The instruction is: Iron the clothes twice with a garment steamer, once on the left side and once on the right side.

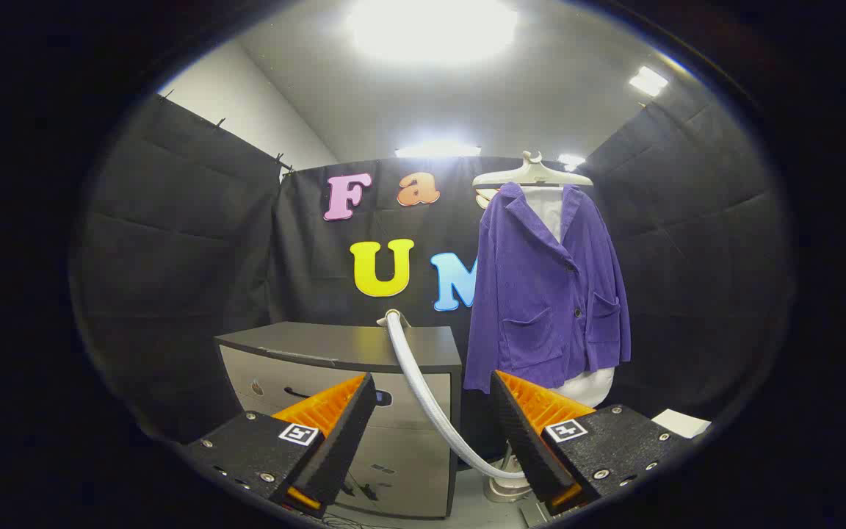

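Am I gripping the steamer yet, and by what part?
Nothing is held. The gripper is open, with only the steamer hose passing beyond its fingers; the purple jacket hangs farther ahead.

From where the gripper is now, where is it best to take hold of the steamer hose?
Probably the hose's bare middle stretch, sloping down in front of the cabinet. Come straight ahead with the open gripper, fingers on either side across its round, thin body. The steamer head cannot be seen.

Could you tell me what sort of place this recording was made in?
Probably a cloth-walled test booth set up for garment steaming: a purple jacket on a hanger stand, a steamer hose and a grey cabinet beyond the open fingers.
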### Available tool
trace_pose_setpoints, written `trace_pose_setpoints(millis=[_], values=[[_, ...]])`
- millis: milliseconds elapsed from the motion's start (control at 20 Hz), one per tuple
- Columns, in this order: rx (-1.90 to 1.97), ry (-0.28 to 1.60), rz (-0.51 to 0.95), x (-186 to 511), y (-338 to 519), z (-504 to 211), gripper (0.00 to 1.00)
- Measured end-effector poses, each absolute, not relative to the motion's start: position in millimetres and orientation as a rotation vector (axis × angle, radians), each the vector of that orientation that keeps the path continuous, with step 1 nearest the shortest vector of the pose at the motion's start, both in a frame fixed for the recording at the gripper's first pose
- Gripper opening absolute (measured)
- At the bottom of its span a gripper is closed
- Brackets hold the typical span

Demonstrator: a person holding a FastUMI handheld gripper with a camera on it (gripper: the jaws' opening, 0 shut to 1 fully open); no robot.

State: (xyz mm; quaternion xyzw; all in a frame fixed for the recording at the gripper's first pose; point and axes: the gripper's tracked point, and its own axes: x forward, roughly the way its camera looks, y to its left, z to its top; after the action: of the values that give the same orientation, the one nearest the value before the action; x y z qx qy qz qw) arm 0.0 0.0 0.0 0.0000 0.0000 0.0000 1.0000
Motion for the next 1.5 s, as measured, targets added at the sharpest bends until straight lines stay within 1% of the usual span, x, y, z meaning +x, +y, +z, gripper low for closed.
trace_pose_setpoints(millis=[700, 950, 1100, 1200, 1500], values=[[0.004, -0.006, 0.028, -2.5, 4.3, 1.8, 0.96], [0.034, -0.030, 0.043, 1.4, 7.9, 19.2, 0.95], [0.039, -0.046, 0.080, 14.3, 13.8, 38.6, 0.96], [0.050, -0.033, 0.132, 28.2, 22.1, 48.3, 0.95], [0.053, -0.035, 0.232, 86.4, 33.4, 97.4, 0.95]])
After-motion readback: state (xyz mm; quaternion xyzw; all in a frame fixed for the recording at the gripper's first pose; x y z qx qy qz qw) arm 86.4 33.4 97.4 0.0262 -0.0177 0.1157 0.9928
